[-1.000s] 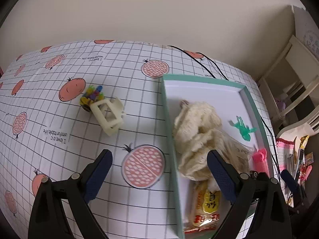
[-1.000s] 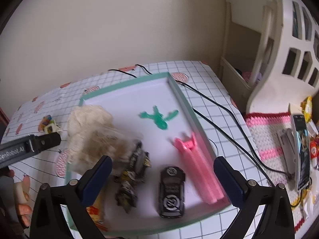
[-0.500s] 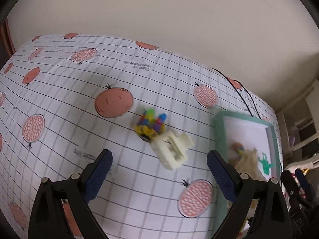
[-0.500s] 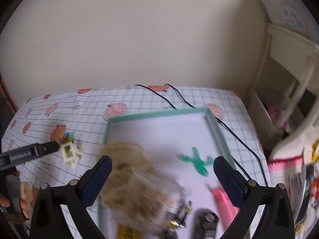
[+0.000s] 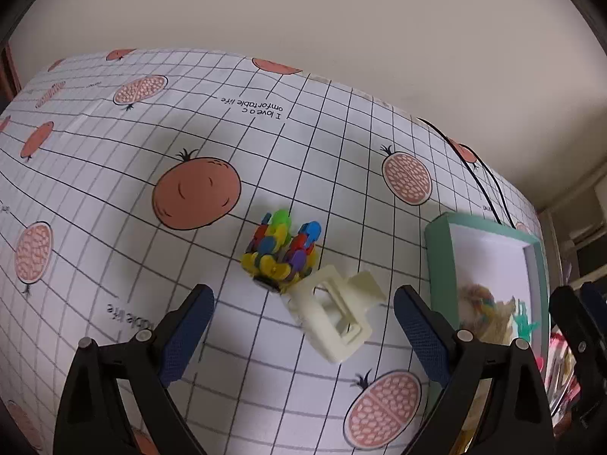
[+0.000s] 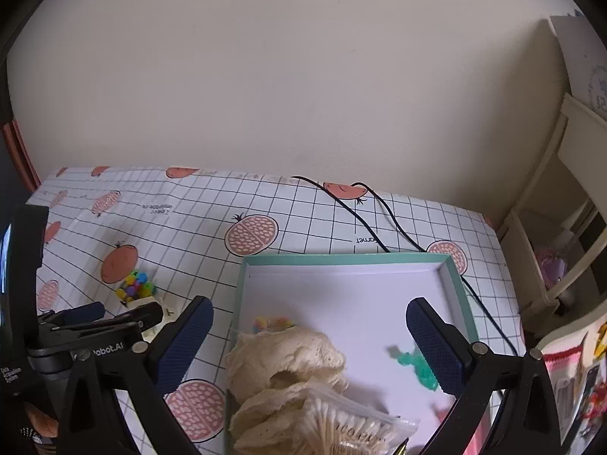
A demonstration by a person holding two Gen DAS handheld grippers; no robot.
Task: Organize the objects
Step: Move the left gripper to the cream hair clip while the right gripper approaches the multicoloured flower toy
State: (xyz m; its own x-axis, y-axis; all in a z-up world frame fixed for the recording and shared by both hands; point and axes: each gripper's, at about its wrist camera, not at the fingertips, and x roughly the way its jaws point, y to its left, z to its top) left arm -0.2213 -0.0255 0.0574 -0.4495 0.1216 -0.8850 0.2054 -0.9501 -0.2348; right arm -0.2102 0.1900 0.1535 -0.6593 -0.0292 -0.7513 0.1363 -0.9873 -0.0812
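Change: the left tongs (image 5: 303,326) have swung away from the tray (image 6: 453,276) to the cream hair clip (image 5: 335,320) and coloured toy (image 5: 282,252) left of it.
Tongs: left and right tongs (image 6: 309,345) both gape, empty.
Meaning: probably 2 strays left to tray.
Surface: pomegranate-print grid cloth (image 5: 114,159).
Room: cream wall, white shelf (image 6: 561,235) at right.

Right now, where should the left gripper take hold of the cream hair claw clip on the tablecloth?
Probably across the cream hair claw clip's boxy open frame, coming down from above. It lies on its side, frame nearest the left gripper, whose fingers stand wide. Avoid the end touching the colourful toy.
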